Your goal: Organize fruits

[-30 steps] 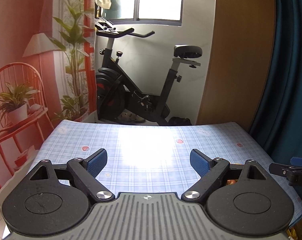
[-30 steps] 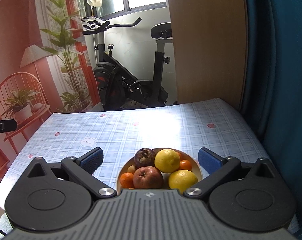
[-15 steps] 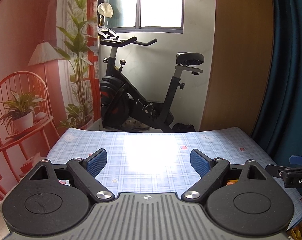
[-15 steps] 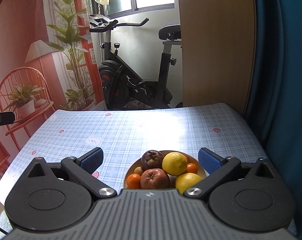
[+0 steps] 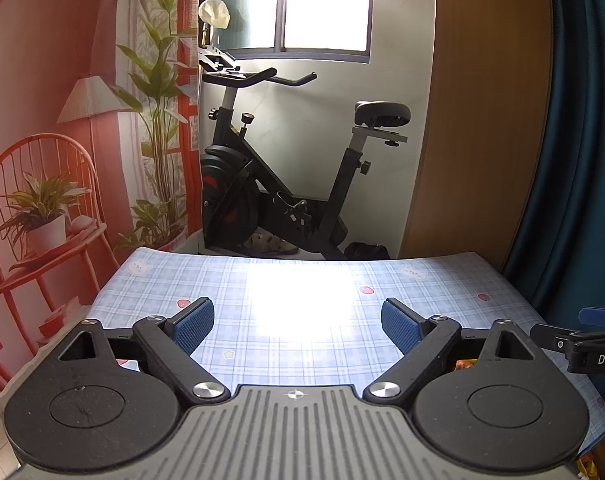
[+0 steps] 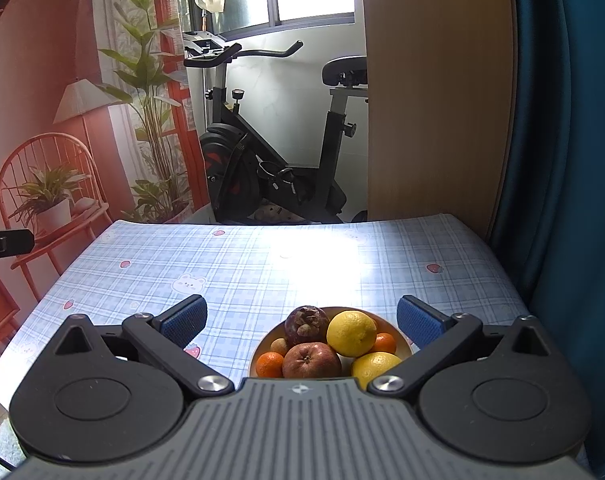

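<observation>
Over the last second we tilt both grippers upward; in each wrist view the table (image 6: 262, 264) sinks lower and more of the window and exercise bike (image 5: 286, 184) comes into sight; nothing on the table itself has shifted, and neither jaw opening has changed; we judge this as a lift-and-survey before the first pick, so the sorting has not really begun

The right gripper (image 6: 302, 322) hangs with its jaws spread wide and nothing between them; the bowl (image 6: 404, 346) of fruit lies just below and ahead of it, at about 5 o'clock from the midpoint between the pads; inside we see a red apple (image 6: 311, 360) at the near edge, a mangosteen (image 6: 305, 325) at 11 o'clock from it, one lemon (image 6: 351, 333) at 1 o'clock and a second lemon (image 6: 372, 365) at 3 o'clock, a mandarin (image 6: 269, 364) at 9 o'clock and another mandarin (image 6: 383, 343) behind the lemons; all of it sits under the jaw line, untouched

The left gripper (image 5: 297, 325) is likewise wide open and empty, over bare checked cloth; the bowl lies off at its 4 o'clock, mostly hidden behind its right finger, with only a sliver of orange showing
</observation>
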A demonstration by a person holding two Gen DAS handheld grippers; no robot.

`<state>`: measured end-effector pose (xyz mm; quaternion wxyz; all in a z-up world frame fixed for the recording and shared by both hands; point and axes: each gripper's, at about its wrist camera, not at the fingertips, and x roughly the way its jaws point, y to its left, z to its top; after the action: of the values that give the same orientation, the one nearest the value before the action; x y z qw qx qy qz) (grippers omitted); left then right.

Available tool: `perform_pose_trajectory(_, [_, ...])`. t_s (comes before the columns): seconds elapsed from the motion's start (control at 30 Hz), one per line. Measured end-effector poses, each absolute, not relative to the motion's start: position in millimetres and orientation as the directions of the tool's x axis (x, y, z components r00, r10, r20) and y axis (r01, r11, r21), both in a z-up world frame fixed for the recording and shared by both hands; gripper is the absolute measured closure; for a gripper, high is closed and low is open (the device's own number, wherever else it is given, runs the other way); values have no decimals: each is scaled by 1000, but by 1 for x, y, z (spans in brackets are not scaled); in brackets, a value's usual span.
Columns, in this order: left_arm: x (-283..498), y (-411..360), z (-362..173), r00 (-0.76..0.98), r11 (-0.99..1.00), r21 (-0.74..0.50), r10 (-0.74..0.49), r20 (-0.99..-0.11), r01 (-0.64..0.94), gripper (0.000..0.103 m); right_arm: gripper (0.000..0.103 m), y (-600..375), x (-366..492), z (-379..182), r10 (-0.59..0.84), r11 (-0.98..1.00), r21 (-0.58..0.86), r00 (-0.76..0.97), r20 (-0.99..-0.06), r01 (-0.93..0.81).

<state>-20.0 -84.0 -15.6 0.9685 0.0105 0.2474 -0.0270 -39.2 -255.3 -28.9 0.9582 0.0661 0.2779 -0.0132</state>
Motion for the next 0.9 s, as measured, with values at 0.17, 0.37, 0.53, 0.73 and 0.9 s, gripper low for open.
perform_pose_trajectory(0.17, [-21, -85, -15, 877, 998, 9, -49, -477, 61, 11, 0, -255, -39, -29, 12, 991, 118, 846, -532, 61])
perform_pose_trajectory(0.37, [-21, -85, -15, 876, 998, 9, -53, -480, 65, 11, 0, -255, -39, -27, 12, 992, 116, 848, -529, 58])
perform_pose_trajectory(0.53, [-22, -86, -15, 876, 998, 11, -54, -480, 68, 11, 0, -255, -40, -26, 12, 992, 115, 849, -528, 58])
perform_pose_trajectory(0.73, [-22, -87, -15, 876, 997, 15, -55, -480, 71, 11, 0, -254, -40, -25, 12, 992, 115, 850, -526, 57])
perform_pose_trajectory(0.9, [-23, -86, -14, 875, 997, 13, -55, -482, 70, 10, 0, -254, -40, -24, 11, 992, 114, 851, -525, 57])
